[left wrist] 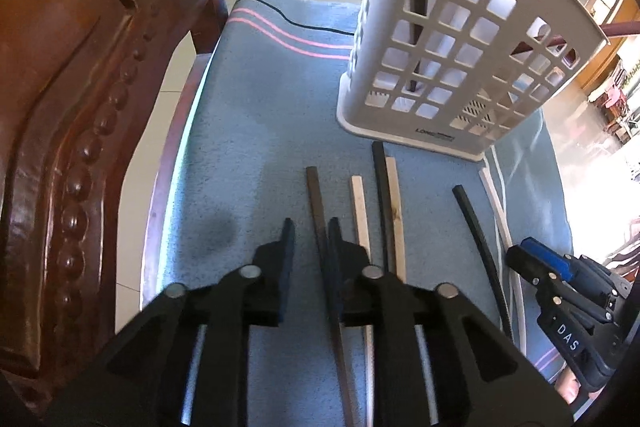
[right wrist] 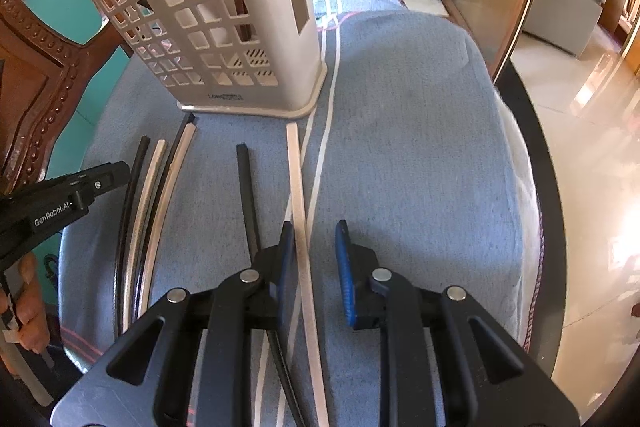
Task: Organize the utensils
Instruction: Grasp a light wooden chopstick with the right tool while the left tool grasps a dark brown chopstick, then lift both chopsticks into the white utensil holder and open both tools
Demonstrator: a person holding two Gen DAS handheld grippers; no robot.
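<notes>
The left claw [left wrist: 310, 239] is hovering low over the blue towel [left wrist: 248, 131] with its jaws standing apart, gripping nothing. A dark brown chopstick [left wrist: 316, 203] is running under its right finger, not between the jaws as far as the view shows. Just beside that are lying a pale chopstick [left wrist: 360, 211], then a black chopstick [left wrist: 382, 195] touching a light wooden chopstick [left wrist: 396, 199], their far tips reaching almost to the foot of the holder.

The right claw [right wrist: 314, 243] is also spread open. A white chopstick [right wrist: 298, 187] is lying lengthwise between its fingers, close against the left finger, which may be touching it; the jaws are not closed on it. A black curved chopstick [right wrist: 248, 187] is lying just left of that finger and passing beneath it.

The white lattice utensil holder [right wrist: 224, 27] is standing upright on the towel beyond both claws, toward the far edge of the table; dark sticks are showing through its holes. A carved wooden chair [left wrist: 80, 107] is standing along the table's left edge.
</notes>
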